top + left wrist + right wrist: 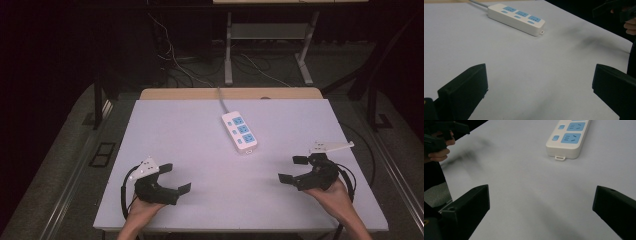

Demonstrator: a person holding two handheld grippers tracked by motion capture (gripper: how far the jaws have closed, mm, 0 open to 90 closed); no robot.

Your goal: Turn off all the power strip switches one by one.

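Note:
A white power strip (239, 131) with blue sockets lies near the middle of the table, its grey cable running off the far edge. It also appears at the top of the left gripper view (516, 18) and at the upper right of the right gripper view (569, 138). My left gripper (174, 178) rests near the front left of the table, open and holding nothing. My right gripper (293, 169) sits at the front right, also open and holding nothing. Both point inward, well short of the strip.
The pale grey table top (200, 150) has a wooden strip (200, 93) along its far edge. Beyond it stand metal table legs (228, 55) and loose cables (175, 65) on a dark floor. The floor drops away at both table sides.

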